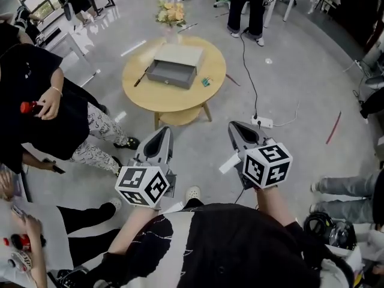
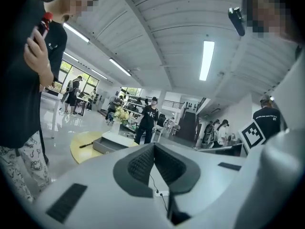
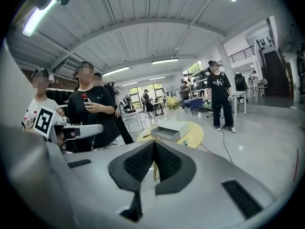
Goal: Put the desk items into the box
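Note:
A round yellow table stands on the grey floor a few steps ahead of me. On it sits a grey box with its lid laid back. A black pen lies left of the box, and a small green item lies to its right. My left gripper and right gripper hang side by side in the air, well short of the table. Both are shut with nothing between their pads. The left gripper view shows the table and box beyond the shut left gripper. The right gripper view shows the box beyond the shut right gripper.
A vase of flowers stands at the table's far edge. A person in black holding a red thing stands at the left. Another person stands beyond the table. A power strip with its cable lies on the floor to the right.

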`<state>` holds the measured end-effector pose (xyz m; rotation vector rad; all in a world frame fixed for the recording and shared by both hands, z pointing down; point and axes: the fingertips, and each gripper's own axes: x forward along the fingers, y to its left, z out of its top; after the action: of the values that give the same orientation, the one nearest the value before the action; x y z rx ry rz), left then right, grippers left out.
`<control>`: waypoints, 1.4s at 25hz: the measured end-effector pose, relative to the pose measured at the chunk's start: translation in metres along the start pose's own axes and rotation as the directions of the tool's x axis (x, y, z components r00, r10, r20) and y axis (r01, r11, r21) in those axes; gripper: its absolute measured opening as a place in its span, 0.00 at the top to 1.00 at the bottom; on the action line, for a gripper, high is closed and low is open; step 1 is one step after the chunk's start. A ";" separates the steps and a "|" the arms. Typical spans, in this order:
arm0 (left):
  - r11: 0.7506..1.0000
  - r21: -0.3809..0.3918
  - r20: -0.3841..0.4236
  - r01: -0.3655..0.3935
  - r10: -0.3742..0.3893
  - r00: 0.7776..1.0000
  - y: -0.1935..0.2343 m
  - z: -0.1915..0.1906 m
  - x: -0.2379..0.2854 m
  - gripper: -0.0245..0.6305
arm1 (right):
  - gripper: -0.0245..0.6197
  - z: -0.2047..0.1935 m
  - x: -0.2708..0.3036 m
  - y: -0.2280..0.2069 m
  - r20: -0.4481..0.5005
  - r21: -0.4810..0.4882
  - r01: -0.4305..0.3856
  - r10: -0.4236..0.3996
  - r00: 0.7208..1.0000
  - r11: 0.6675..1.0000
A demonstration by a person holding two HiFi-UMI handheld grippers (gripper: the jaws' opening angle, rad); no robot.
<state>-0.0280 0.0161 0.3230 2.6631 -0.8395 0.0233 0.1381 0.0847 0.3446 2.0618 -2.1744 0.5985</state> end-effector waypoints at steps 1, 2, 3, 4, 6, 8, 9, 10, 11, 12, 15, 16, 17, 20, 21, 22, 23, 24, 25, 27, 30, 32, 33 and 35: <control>1.000 0.001 -0.001 0.005 -0.005 1.000 0.007 0.004 0.007 0.95 | 0.95 0.004 0.009 -0.002 0.002 0.003 0.005 -0.005 1.000 1.000; 1.000 0.002 -0.002 0.009 -0.009 1.000 0.014 0.008 0.015 0.95 | 0.95 0.008 0.018 -0.005 0.005 0.006 0.011 -0.011 1.000 1.000; 1.000 0.003 -0.002 0.012 -0.012 1.000 0.021 0.012 0.021 0.95 | 0.95 0.012 0.026 -0.008 0.007 0.010 0.017 -0.017 1.000 1.000; 1.000 0.004 -0.003 0.015 -0.015 1.000 0.029 0.015 0.028 0.95 | 0.95 0.015 0.035 -0.011 0.009 0.014 0.024 -0.024 1.000 1.000; 1.000 0.003 -0.008 0.021 -0.021 1.000 0.043 0.019 0.041 0.95 | 0.95 0.018 0.051 -0.018 0.009 0.023 0.042 -0.043 0.999 0.999; 0.999 -0.005 -0.016 0.032 -0.032 0.999 0.055 0.021 0.053 0.95 | 0.95 0.018 0.064 -0.024 0.006 0.032 0.062 -0.062 0.998 0.998; 0.999 -0.010 -0.019 0.040 -0.040 0.999 0.061 0.022 0.058 0.95 | 0.95 0.018 0.070 -0.027 0.004 0.035 0.071 -0.071 0.997 0.997; 0.999 -0.015 -0.021 0.047 -0.047 0.999 0.066 0.022 0.064 0.95 | 0.95 0.018 0.076 -0.029 0.002 0.039 0.078 -0.079 0.997 0.996; 0.998 -0.021 -0.023 0.051 -0.051 0.998 0.071 0.022 0.070 0.95 | 0.95 0.016 0.082 -0.030 -0.003 0.044 0.084 -0.084 0.996 0.995; 0.998 -0.030 -0.027 0.052 -0.053 0.998 0.075 0.020 0.074 0.95 | 0.95 0.013 0.087 -0.032 -0.012 0.049 0.088 -0.087 0.996 0.995; 0.997 -0.059 -0.052 0.058 -0.061 0.997 0.087 0.011 0.086 0.95 | 0.95 0.001 0.103 -0.036 -0.056 0.055 0.097 -0.094 0.994 0.994; 0.996 -0.061 -0.064 0.062 -0.066 0.996 0.090 0.007 0.089 0.95 | 0.95 -0.002 0.108 -0.039 -0.072 0.054 0.104 -0.100 0.992 0.993; 0.996 -0.062 -0.075 0.065 -0.070 0.995 0.093 0.005 0.092 0.95 | 0.95 -0.006 0.112 -0.041 -0.089 0.053 0.113 -0.108 0.990 0.992; 0.996 -0.063 -0.101 0.062 -0.068 0.993 0.107 -0.001 0.101 0.95 | 0.95 -0.018 0.128 -0.051 -0.147 0.047 0.131 -0.122 0.981 0.990; 0.996 -0.064 -0.110 0.054 -0.061 0.992 0.113 -0.003 0.104 0.95 | 0.95 -0.022 0.135 -0.054 -0.166 0.043 0.134 -0.125 0.978 0.990; 0.997 -0.065 -0.118 0.043 -0.051 0.992 0.120 -0.005 0.108 0.95 | 0.95 -0.026 0.142 -0.058 -0.183 0.038 0.137 -0.128 0.975 0.990; 0.997 -0.067 -0.124 0.030 -0.038 0.992 0.127 -0.007 0.111 0.95 | 0.95 -0.028 0.149 -0.063 -0.198 0.031 0.139 -0.130 0.971 0.990; 0.997 -0.070 -0.128 0.018 -0.027 0.991 0.134 -0.009 0.114 0.95 | 0.95 -0.031 0.157 -0.068 -0.212 0.024 0.140 -0.132 0.968 0.990; 0.997 -0.073 -0.129 0.008 -0.018 0.991 0.141 -0.009 0.117 0.95 | 0.95 -0.032 0.164 -0.073 -0.225 0.018 0.141 -0.133 0.965 0.990; 0.997 -0.072 -0.133 -0.005 -0.005 0.991 0.153 -0.008 0.123 0.95 | 0.95 -0.035 0.180 -0.085 -0.243 0.013 0.141 -0.134 0.961 0.990; 0.997 -0.069 -0.152 -0.045 0.034 0.988 0.177 -0.005 0.130 0.95 | 0.95 -0.037 0.210 -0.104 -0.266 0.031 0.144 -0.130 0.955 0.989; 0.993 -0.081 -0.159 -0.084 0.071 0.985 0.196 -0.001 0.138 0.95 | 0.95 -0.034 0.230 -0.117 -0.273 0.050 0.144 -0.125 0.954 0.988; 0.990 -0.088 -0.159 -0.106 0.091 0.983 0.206 0.001 0.142 0.95 | 0.95 -0.032 0.239 -0.123 -0.275 0.057 0.142 -0.121 0.954 0.988; 0.984 -0.100 -0.155 -0.147 0.131 0.979 0.223 0.008 0.152 0.95 | 0.95 -0.030 0.254 -0.137 -0.284 0.058 0.145 -0.123 0.951 0.988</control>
<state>-0.0283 -0.2407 0.4051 2.4603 -0.9480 0.2003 0.2436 -0.1462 0.4846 1.9983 -1.8667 0.9103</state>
